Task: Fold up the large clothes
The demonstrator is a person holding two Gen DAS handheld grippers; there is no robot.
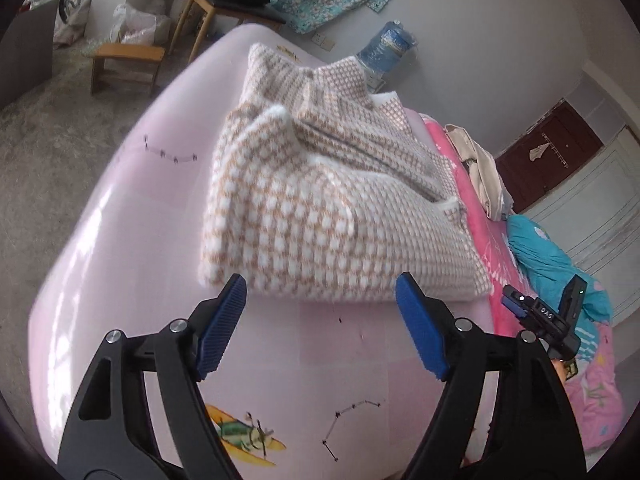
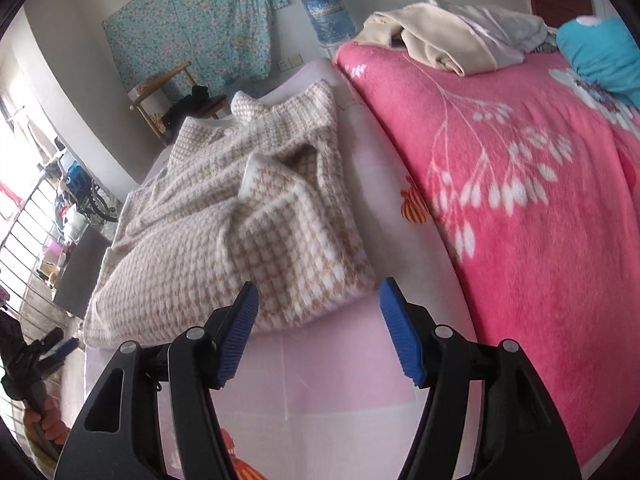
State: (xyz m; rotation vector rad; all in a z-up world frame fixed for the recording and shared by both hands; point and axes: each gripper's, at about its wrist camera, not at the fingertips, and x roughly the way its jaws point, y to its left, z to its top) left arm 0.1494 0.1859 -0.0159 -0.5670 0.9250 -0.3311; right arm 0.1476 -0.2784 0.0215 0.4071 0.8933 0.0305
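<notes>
Hovering spread and empty at the near hem, left gripper (image 1: 320, 300) and right gripper (image 2: 318, 308) face the half-folded sweater (image 1: 320, 196) mid-sheet (image 1: 132, 240); risk: fluffy knit slipping, top sleeve fold sliding off when lifted.

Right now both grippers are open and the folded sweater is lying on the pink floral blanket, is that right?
Not quite. The sweater lies on the pale pink sheet, beside the blanket, as the right wrist view shows. Both the left gripper and right gripper are open.
</notes>
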